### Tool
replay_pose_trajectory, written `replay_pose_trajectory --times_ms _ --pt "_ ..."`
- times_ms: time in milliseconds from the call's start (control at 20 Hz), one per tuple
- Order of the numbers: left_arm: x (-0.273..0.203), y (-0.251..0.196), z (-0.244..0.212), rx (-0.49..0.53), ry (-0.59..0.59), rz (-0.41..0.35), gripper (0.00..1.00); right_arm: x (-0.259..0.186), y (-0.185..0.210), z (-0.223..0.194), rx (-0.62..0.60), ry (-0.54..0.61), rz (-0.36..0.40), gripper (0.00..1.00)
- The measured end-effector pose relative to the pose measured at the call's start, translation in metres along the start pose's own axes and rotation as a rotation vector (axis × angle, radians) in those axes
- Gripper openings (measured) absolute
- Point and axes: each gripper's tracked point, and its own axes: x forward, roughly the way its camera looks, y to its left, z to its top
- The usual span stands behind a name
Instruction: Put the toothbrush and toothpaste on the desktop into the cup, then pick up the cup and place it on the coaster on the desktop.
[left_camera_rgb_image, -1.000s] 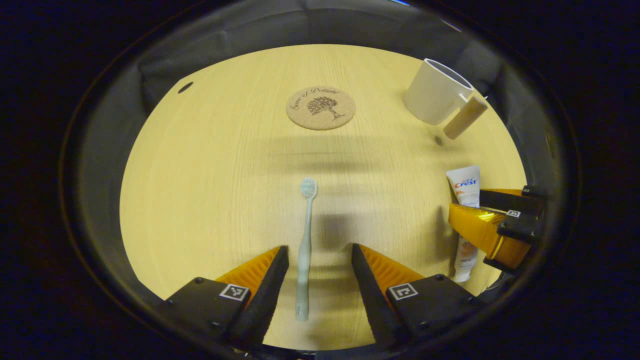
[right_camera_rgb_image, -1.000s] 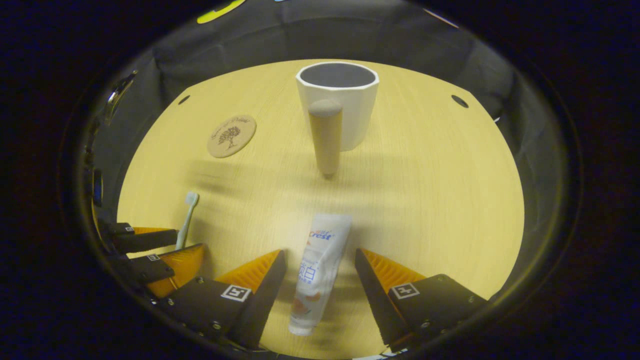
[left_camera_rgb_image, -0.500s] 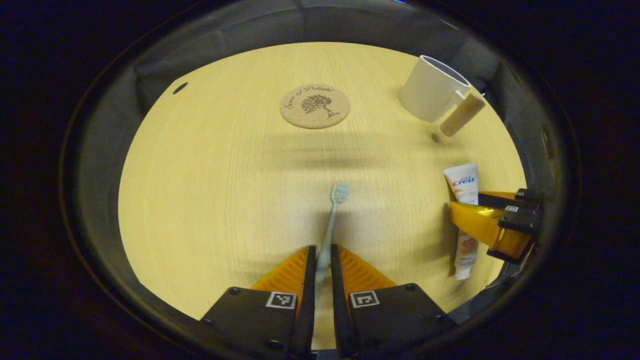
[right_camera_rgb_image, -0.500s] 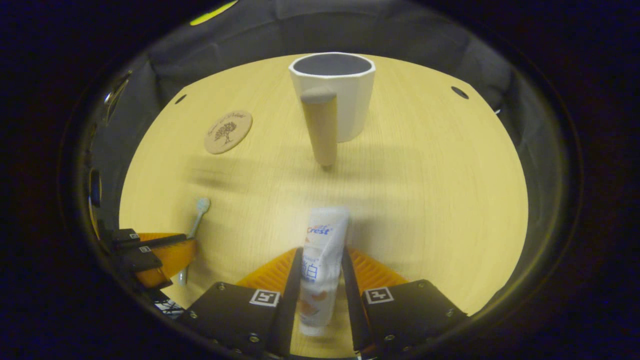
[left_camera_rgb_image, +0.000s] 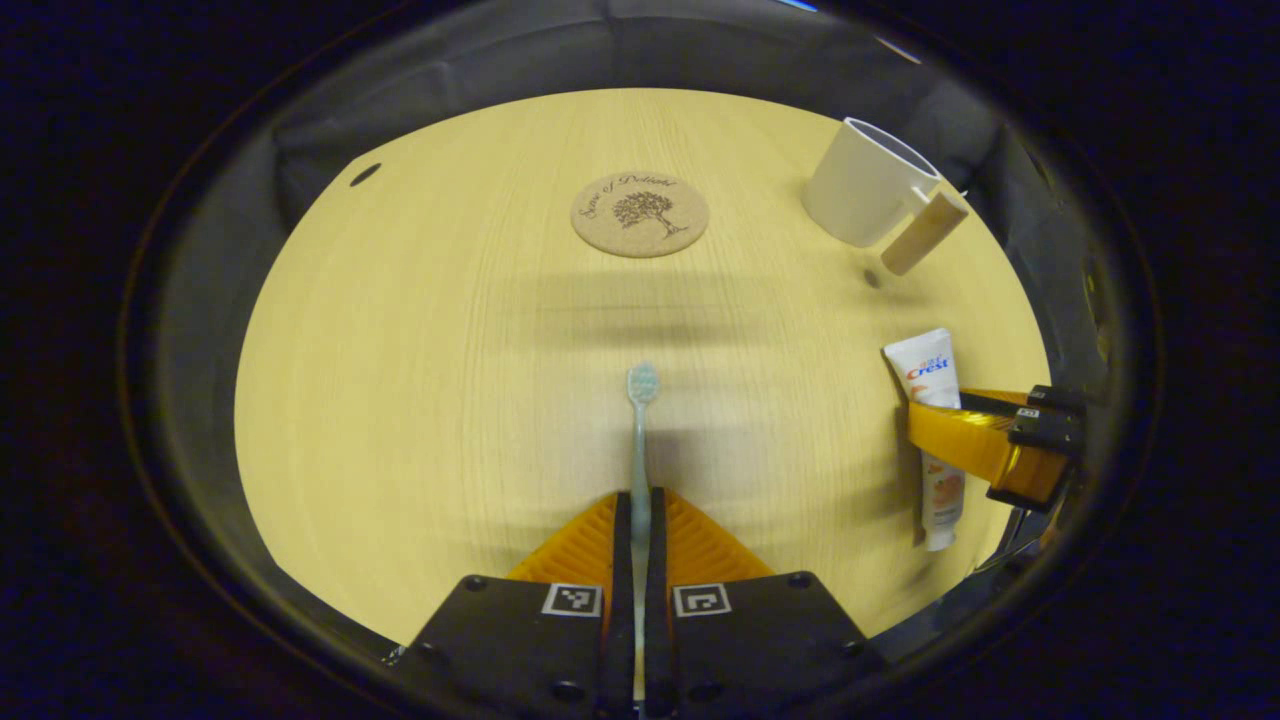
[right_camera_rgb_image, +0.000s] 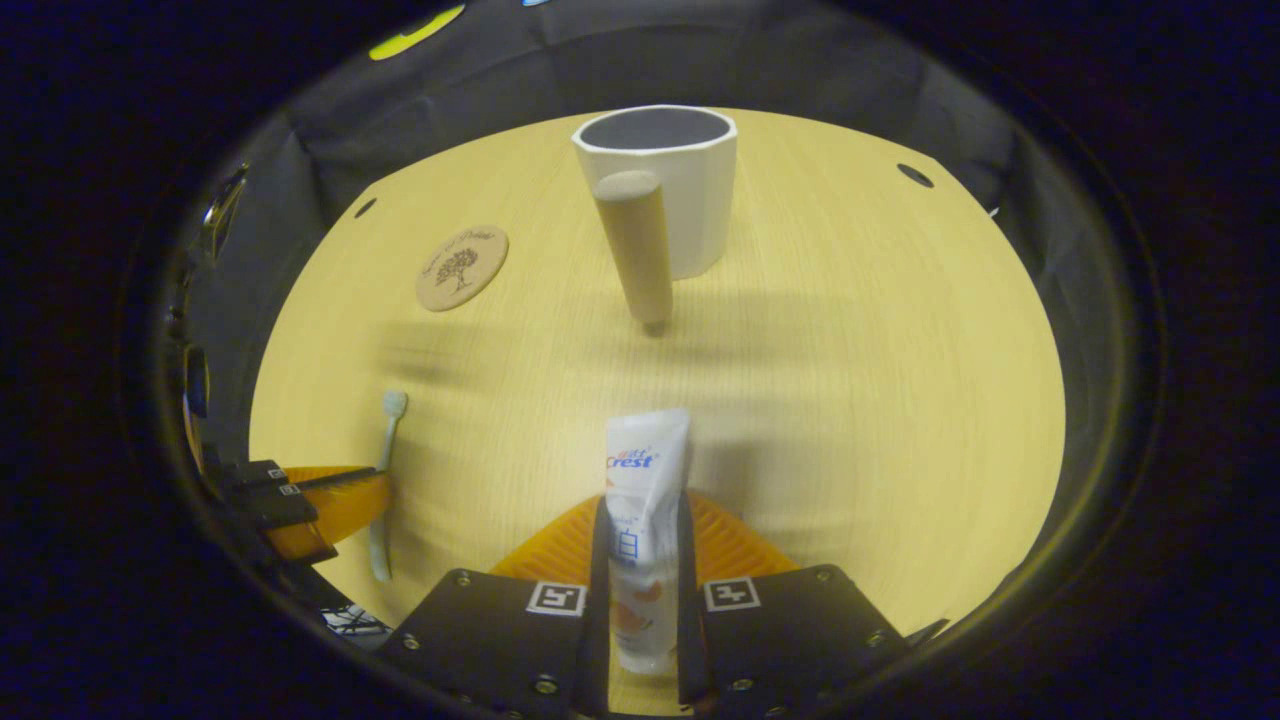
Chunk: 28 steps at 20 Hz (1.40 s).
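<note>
Because both items must go into the white cup (right_camera_rgb_image: 668, 190), we pinch the toothbrush (left_camera_rgb_image: 640, 440) in the left gripper (left_camera_rgb_image: 638, 520) and the toothpaste tube (right_camera_rgb_image: 642, 510) in the right gripper (right_camera_rgb_image: 640, 540), apparently low over the desktop (left_camera_rgb_image: 420, 380), with the cork coaster (left_camera_rgb_image: 640, 214) waiting beyond.

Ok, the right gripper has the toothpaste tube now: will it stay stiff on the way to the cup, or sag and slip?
The toothpaste is a soft tube, and the right gripper pinches it mid-body, so it will probably dent but hold. The flat crimped end sticks out ahead and may droop a little. It looks light and seems unlikely to slip. The cup stands upright with a wide mouth, so entry should be forgiving.
</note>
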Motion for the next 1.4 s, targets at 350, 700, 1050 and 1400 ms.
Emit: replay_pose_trajectory --times_ms 350,700,1050,1400 --pt "-0.007 0.005 -0.001 -0.016 -0.076 -0.038 0.08 -0.01 0.0 0.008 0.017 -0.084 0.044 0.28" --pt "-0.023 0.012 0.002 -0.058 -0.221 -0.104 0.08 -0.023 0.004 0.017 -0.017 -0.219 0.085 0.28" --pt "-0.046 0.018 -0.001 -0.103 -0.274 -0.116 0.08 -0.055 0.015 0.029 0.005 -0.307 0.121 0.28" --pt "-0.083 0.016 0.025 -0.095 -0.359 -0.127 0.08 -0.086 0.026 0.059 0.044 -0.387 0.132 0.22"
